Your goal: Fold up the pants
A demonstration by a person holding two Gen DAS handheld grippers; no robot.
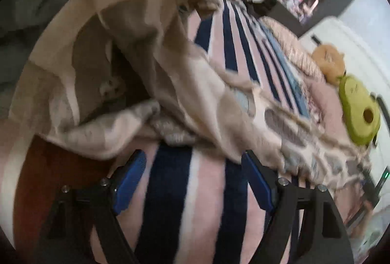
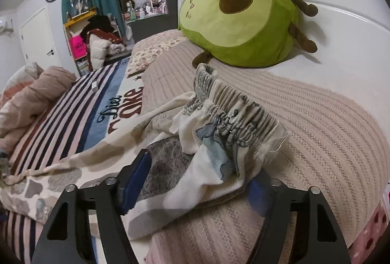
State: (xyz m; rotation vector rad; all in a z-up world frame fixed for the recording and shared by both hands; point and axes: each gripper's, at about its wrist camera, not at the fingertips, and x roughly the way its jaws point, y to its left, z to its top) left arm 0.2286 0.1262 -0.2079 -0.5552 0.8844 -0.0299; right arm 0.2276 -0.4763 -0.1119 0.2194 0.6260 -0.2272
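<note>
The pants (image 2: pixel 214 132) are cream cloth with grey and blue patches and a gathered elastic waistband (image 2: pixel 243 108). They lie across the bed, waistband toward the avocado plush. My right gripper (image 2: pixel 199 171) is open, its blue pads (image 2: pixel 136 176) on either side of the cloth just below the waistband. In the left wrist view the pants (image 1: pixel 151 64) are bunched and partly lifted, blurred. My left gripper (image 1: pixel 192 166) is open and empty, just short of the crumpled leg end, above the striped blanket.
A striped pink, white and navy blanket (image 1: pixel 170 203) covers the bed. A beige knitted throw (image 2: pixel 316 122) lies under the waistband. A green avocado plush (image 2: pixel 238 20) rests against the white headboard (image 2: pixel 353 20). A pink duvet (image 2: pixel 31 98) is heaped at the left.
</note>
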